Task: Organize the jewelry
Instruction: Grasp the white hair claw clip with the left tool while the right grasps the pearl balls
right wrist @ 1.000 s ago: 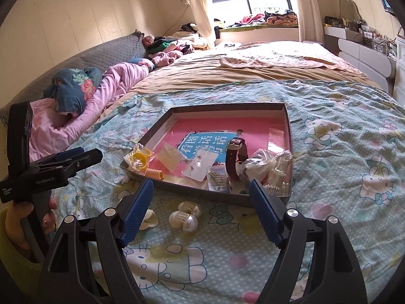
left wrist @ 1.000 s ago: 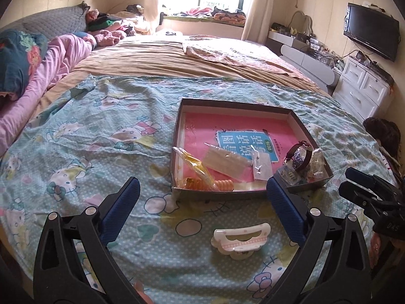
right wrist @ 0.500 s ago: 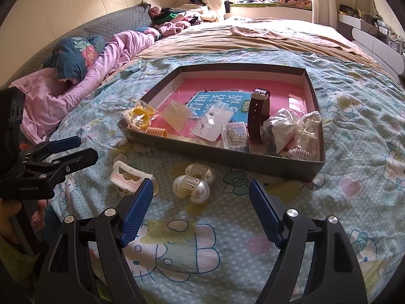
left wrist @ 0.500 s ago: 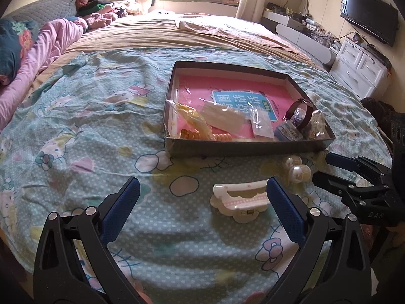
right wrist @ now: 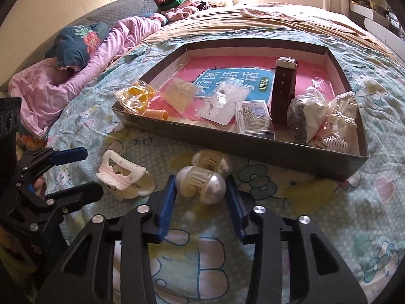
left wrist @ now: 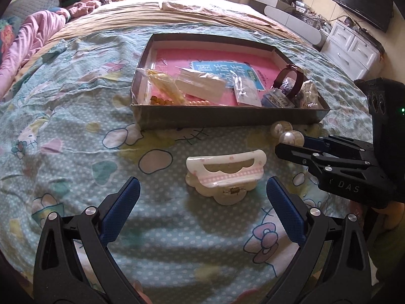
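- The right gripper point(right wrist: 201, 197) has just been closing its jaws; they now stand narrow around the pearl hair clip point(right wrist: 201, 183), one blue pad close on each rounded end. Whether the pads already press or only flank it, I cannot tell.
- That clip lies on the bed just in front of the box's point(right wrist: 253, 152) near wall. It looks light, hard and glossy, so the domed pearl ends may slip under the pads. A hold across the ribbed middle, or square on both domes, seems safest. A second pearl clip point(right wrist: 211, 160) sits touching behind it, between it and the box, and could get nudged.
- The left gripper point(left wrist: 202, 202) has its jaws wide and empty, open on either side of the white claw clip point(left wrist: 225, 174) without touching it.
- The claw clip rests on the bed a little in front of the box, to the left of the pearl clips. It is stiff plastic with a spring hinge, light but likely brittle at the teeth; gripping across the flat arched back should hold, while squeezing the hinge tabs would open it.
- Inside the box are bagged trinkets, a dark watch strap point(right wrist: 283, 88) standing upright, and a yellow coil point(right wrist: 138, 98) at its left corner.
- The bedspread point(left wrist: 76, 126) is soft and wrinkled, so things pressed into it may sink.
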`<control>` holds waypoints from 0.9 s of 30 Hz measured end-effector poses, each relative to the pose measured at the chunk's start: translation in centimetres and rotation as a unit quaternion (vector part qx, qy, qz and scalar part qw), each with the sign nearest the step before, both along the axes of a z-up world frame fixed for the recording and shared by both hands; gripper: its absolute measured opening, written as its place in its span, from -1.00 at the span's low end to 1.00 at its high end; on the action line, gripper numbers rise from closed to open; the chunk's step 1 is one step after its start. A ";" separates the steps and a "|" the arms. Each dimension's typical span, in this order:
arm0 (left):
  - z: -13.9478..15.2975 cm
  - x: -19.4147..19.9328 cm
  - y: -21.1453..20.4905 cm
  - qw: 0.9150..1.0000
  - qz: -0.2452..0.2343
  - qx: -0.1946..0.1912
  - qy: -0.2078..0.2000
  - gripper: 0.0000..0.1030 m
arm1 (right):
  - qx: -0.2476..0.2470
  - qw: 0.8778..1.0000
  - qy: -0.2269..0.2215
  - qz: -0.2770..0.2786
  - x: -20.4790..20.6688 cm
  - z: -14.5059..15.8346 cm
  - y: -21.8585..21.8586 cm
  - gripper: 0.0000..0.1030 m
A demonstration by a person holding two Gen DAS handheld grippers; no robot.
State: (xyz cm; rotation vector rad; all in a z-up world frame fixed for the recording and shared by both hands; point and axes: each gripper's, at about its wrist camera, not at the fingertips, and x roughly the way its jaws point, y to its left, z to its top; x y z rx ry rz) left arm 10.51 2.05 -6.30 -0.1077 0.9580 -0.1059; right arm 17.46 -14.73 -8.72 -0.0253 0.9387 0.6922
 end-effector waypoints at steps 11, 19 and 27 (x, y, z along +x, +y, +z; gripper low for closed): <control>-1.6 1.9 -2.5 0.999 -0.030 0.021 0.012 0.25 | 0.025 0.999 -0.032 -0.018 -0.9 2.7 -2.6 -0.30; 1.3 1.4 -2.2 0.999 -0.028 0.021 -0.036 0.20 | 0.035 0.997 -0.059 -0.026 -1.0 4.5 -3.5 -0.30; 4.5 2.9 -0.9 0.997 -0.001 0.029 -0.070 0.20 | 0.039 0.996 -0.082 -0.024 -0.6 6.0 -3.3 -0.31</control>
